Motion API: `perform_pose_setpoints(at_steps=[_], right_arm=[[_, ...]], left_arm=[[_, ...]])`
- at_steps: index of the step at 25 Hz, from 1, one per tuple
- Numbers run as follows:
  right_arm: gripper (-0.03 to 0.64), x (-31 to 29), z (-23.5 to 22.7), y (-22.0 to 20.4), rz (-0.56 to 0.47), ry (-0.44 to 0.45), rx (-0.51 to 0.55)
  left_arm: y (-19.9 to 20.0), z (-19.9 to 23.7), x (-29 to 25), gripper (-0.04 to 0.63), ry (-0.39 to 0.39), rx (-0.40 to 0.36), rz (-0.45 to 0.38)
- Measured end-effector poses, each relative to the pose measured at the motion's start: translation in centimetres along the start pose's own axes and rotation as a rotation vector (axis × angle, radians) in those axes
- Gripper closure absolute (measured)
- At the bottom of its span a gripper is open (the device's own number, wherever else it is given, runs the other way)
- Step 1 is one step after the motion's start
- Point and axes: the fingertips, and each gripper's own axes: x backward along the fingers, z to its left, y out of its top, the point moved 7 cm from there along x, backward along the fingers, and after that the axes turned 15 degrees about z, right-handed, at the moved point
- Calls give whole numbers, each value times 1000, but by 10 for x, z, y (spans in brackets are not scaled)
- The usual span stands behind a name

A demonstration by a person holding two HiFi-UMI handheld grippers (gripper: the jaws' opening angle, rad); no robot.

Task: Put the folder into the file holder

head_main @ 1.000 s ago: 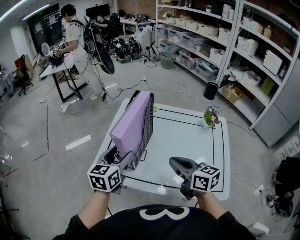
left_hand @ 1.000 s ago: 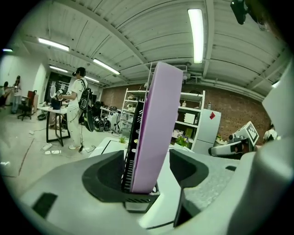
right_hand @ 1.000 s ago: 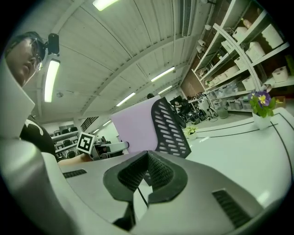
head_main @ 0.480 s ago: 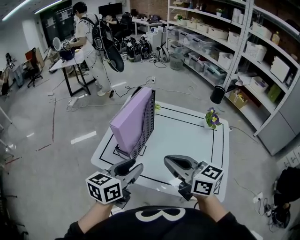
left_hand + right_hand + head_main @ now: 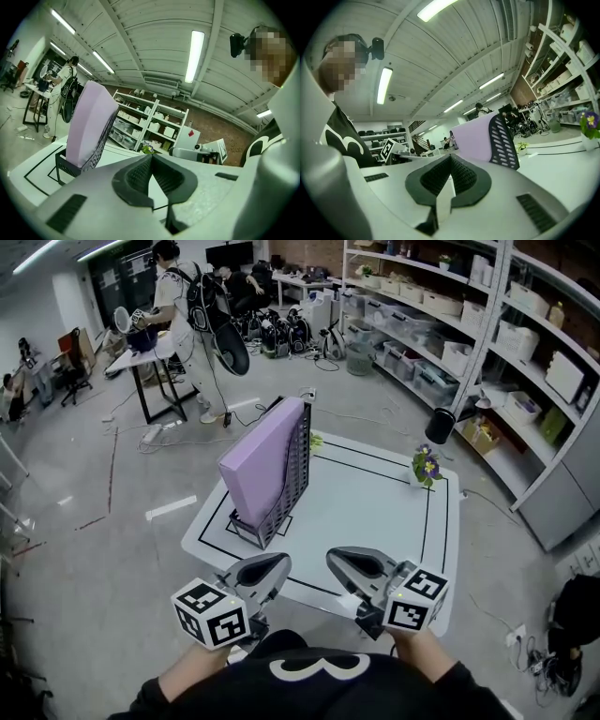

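Folder (image 5: 261, 460) upright in file holder (image 5: 298, 472), table's (image 5: 375, 512) left side; flower pot (image 5: 427, 467) far right edge.

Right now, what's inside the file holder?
A purple folder stands on edge in the black mesh file holder, rising above its rim. The folder's bottom edge is covered by the holder's walls, and so is anything behind it.
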Motion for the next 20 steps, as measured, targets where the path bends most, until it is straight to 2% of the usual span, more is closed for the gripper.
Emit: perform_pose_setpoints(at_steps=[10,20], right_arm=[[612,-1,-2,-4,7,-16,6],[612,-1,-7,-5,7,-25,19]], left_arm=[[3,-4,-2,589,3,-54,8],[1,0,-3,589,51,-93,11]])
